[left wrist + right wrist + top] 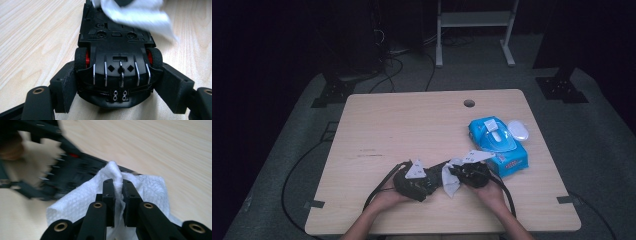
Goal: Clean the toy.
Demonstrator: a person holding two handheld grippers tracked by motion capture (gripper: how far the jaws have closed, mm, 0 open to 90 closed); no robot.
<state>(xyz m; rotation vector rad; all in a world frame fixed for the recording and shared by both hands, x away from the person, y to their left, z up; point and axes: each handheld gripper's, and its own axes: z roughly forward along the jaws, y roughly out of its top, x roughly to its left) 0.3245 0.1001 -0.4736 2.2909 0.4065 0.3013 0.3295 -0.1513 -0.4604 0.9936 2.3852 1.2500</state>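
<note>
A black toy car (117, 62) with red wheel hubs lies upside down, its underside facing up. My left gripper (117, 87) is shut on its rear end, one pad against each side. In the high view the car (432, 177) lies between the left gripper (424, 185) and the right gripper (459, 172) near the table's front edge. A white wet wipe (82, 200) is pinched in my right gripper (118, 186), which is shut on a fold of it. The wipe (140, 15) rests on the car's far end (75, 170).
A blue pack of wet wipes (498, 140) lies to the right of the hands, with a white lid-like object (518, 130) beside it. The wooden table (402, 125) has a round cable hole (469, 103) at the back. Cables trail from both grippers.
</note>
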